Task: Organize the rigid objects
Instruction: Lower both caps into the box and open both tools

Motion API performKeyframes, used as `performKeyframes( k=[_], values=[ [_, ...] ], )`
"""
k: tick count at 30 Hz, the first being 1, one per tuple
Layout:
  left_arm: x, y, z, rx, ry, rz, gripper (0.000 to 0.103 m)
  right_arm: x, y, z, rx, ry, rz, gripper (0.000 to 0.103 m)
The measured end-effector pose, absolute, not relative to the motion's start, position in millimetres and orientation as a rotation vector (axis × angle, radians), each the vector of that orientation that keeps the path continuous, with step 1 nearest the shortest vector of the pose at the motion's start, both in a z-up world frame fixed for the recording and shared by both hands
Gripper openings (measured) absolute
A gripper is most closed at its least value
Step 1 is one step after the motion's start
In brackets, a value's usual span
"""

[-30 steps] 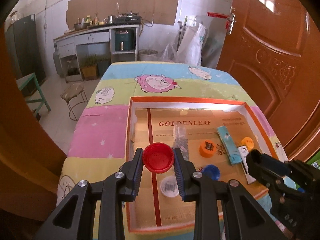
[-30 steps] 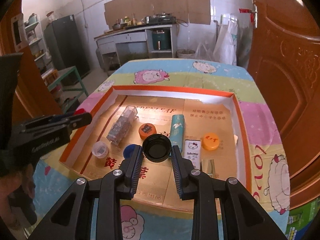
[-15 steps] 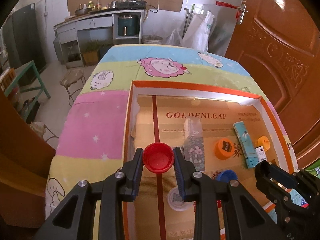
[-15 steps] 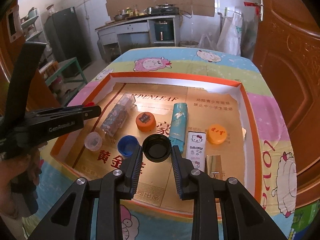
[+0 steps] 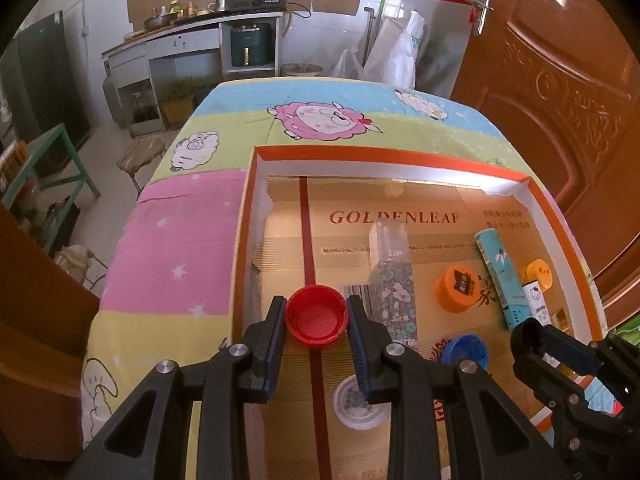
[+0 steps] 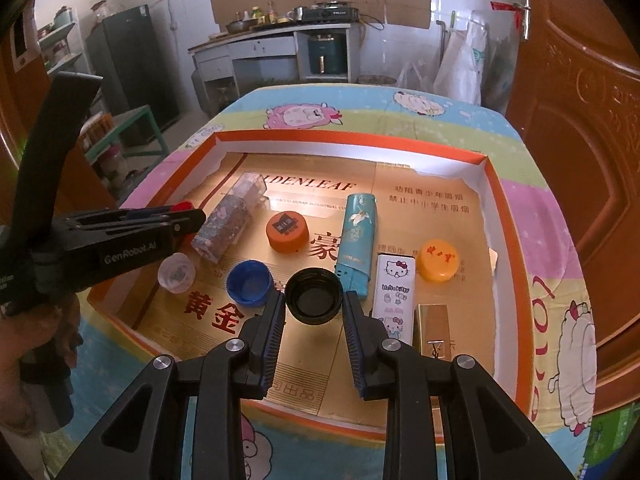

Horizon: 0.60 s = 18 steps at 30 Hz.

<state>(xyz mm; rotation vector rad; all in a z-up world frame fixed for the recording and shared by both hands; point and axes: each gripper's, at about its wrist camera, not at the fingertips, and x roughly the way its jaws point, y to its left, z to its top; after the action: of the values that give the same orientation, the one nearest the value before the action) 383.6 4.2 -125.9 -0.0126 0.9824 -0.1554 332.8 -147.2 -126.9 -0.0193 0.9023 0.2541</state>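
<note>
Over the orange-rimmed cardboard tray (image 6: 506,208) on the cartoon-print worktop (image 5: 180,240), I hold both grippers low. The left gripper (image 5: 316,322) has its jaws narrowed on a red cap (image 5: 316,317), open side up, the pads pressing its rim on both sides. The right gripper (image 6: 314,298) grips a black cap (image 6: 314,295) the same way, just past the blue cap (image 6: 249,282).

Against a second ago, both views sit closer to the tray and tip more steeply down: the tray floor fills more of each picture, and the room behind has slid toward the top. The jaws' width has not changed, and each cap sits in them as before.

Lying in the tray as before are the floral clear box (image 6: 230,216), the dark-topped orange cap (image 6: 287,231), the teal lighter (image 6: 356,240), the cartoon-cat lighter (image 6: 394,294), the gold lighter (image 6: 434,334), the orange-yellow cap (image 6: 437,260) and the clear cap (image 6: 176,272).
</note>
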Motion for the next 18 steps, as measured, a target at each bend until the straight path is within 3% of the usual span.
performKeyframes(
  k=[18],
  values=[
    [383.0, -4.7, -131.1, 0.031, 0.941, -0.144, 0.032, 334.4, -150.5, -136.7, -0.017, 0.909, 0.242, 0.032]
  ],
)
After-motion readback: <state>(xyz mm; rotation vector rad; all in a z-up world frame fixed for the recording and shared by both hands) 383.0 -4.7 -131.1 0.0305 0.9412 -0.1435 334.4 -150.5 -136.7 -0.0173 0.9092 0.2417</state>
